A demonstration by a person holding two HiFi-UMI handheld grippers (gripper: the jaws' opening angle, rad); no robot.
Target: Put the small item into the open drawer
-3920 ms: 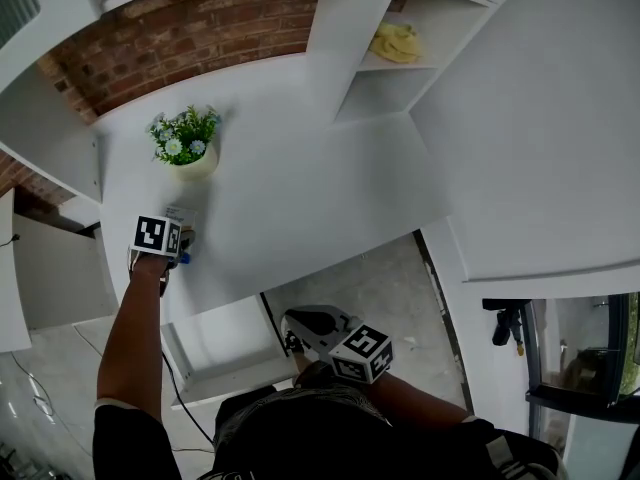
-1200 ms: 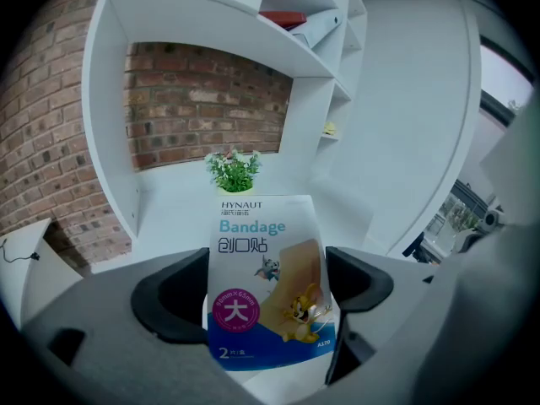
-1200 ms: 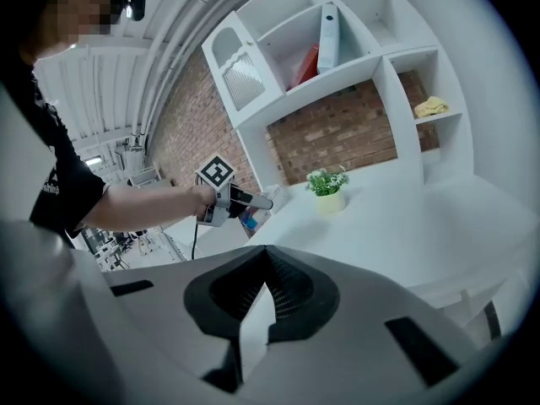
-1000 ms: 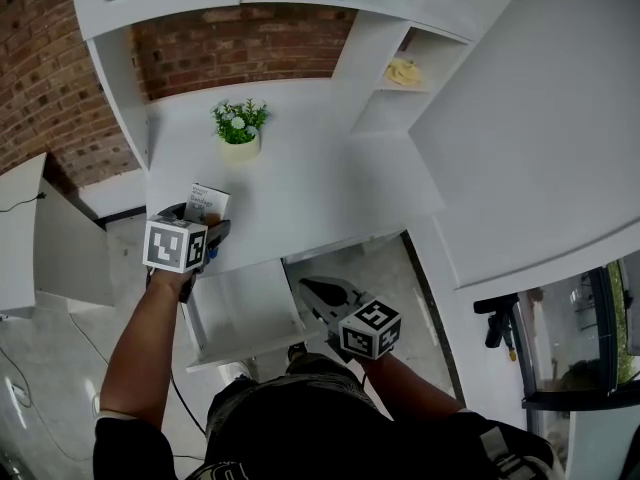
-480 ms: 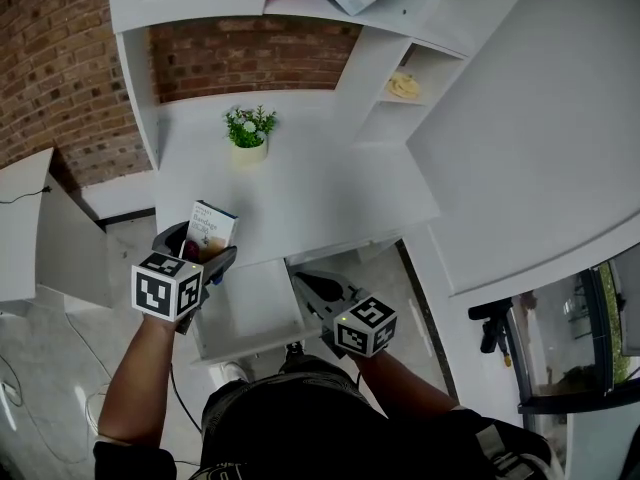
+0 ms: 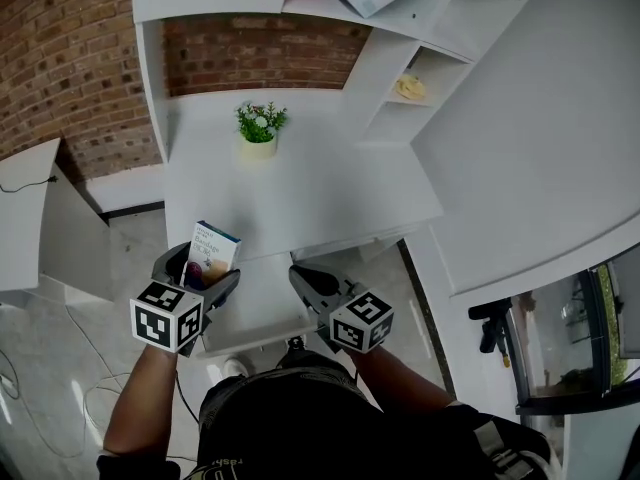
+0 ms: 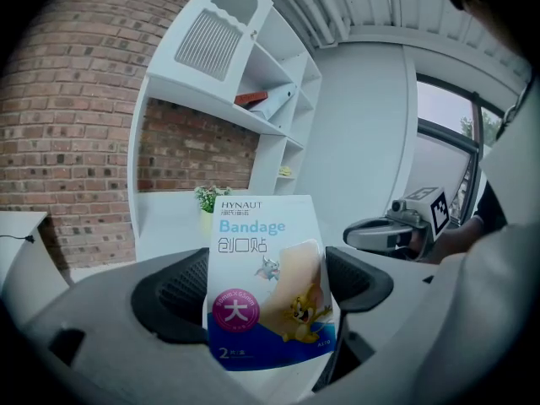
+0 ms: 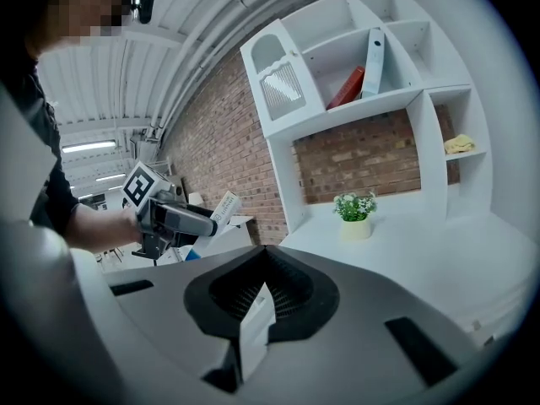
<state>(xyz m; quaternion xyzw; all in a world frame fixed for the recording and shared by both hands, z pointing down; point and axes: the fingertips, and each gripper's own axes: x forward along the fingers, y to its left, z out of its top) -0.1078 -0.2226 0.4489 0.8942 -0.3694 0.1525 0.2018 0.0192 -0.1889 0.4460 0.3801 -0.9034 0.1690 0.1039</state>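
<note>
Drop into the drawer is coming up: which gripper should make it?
Left. The left gripper holds the bandage box upright at the left edge of the open drawer. The right gripper is shut, over the drawer's right side.

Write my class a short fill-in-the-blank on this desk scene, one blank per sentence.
The left gripper is shut on a HYNAUT ____ box. The drawer under the desk is ____. The wall behind the potted plant is made of ____.
Missing words: Bandage; open; brick.
</note>
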